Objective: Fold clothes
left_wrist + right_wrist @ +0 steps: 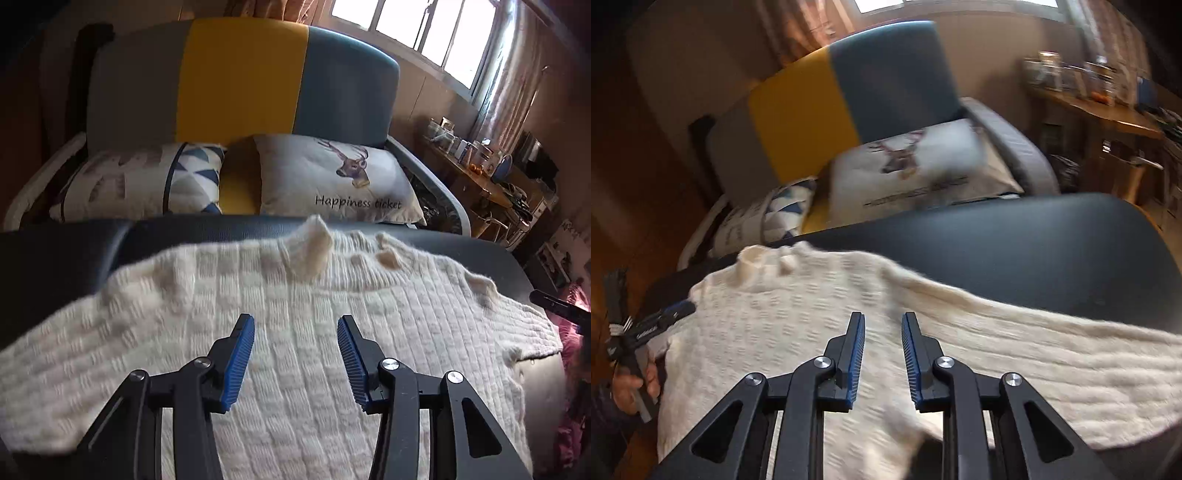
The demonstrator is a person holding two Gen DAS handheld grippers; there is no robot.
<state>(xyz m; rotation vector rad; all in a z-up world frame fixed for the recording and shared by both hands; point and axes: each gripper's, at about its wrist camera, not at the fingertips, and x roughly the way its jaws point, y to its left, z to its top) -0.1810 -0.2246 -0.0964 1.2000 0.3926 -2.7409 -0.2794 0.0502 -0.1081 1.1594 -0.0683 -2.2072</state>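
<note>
Lying beneath both sets of fingers, the sweater (295, 332) is ungrasped; left (295, 323) wide, right (882, 321) narrower.

both wrist views are aimed low and close over the sweater (295, 332), sofa (879, 92) shared at 12 o'clock.

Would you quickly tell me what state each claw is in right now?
Left claw: open wide above the white knit sweater, holding nothing.
Right claw: open with a narrower gap, above the sweater, holding nothing.
</note>
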